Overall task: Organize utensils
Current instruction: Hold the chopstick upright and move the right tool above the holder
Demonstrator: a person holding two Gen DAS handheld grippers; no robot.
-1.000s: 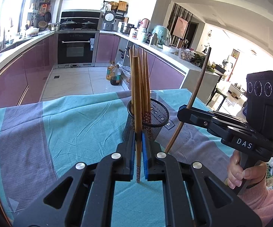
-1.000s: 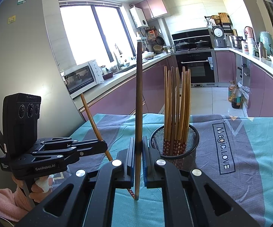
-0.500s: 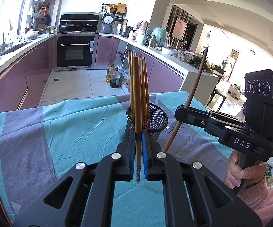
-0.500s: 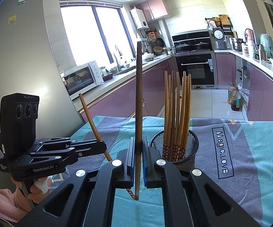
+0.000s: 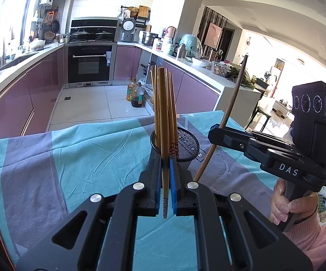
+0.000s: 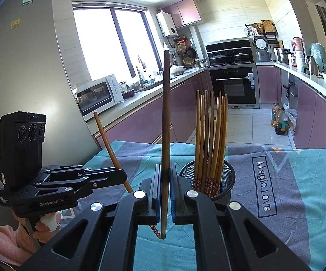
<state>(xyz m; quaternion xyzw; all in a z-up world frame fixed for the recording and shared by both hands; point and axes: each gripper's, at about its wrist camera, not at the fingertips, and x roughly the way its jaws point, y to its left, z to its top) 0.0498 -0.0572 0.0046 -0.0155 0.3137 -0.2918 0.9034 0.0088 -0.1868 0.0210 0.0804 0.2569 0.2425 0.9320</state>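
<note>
Two grippers, each clamped on one chopstick, beside a mesh holder on the cloth-covered tabletop.

Left wrist view: the left gripper (image 5: pixel 165 164) has its blue-padded fingers (image 5: pixel 158 180) closed tight on a light wooden chopstick (image 5: pixel 164 135) with a red flowered tip pointing down. Just behind stands the black mesh holder (image 5: pixel 186 144), near the tabletop's far edge on the teal and grey cloth (image 5: pixel 72 158). To the right, the right gripper (image 5: pixel 214 133) pinches a darker chopstick (image 5: pixel 228 110), tilted.

Right wrist view: the right gripper's fingers (image 6: pixel 155 185) are shut on the dark chopstick, upright. The holder, right of it, carries about eight upright chopsticks (image 6: pixel 210 140). The left gripper, at left, grips its tilted chopstick.
</note>
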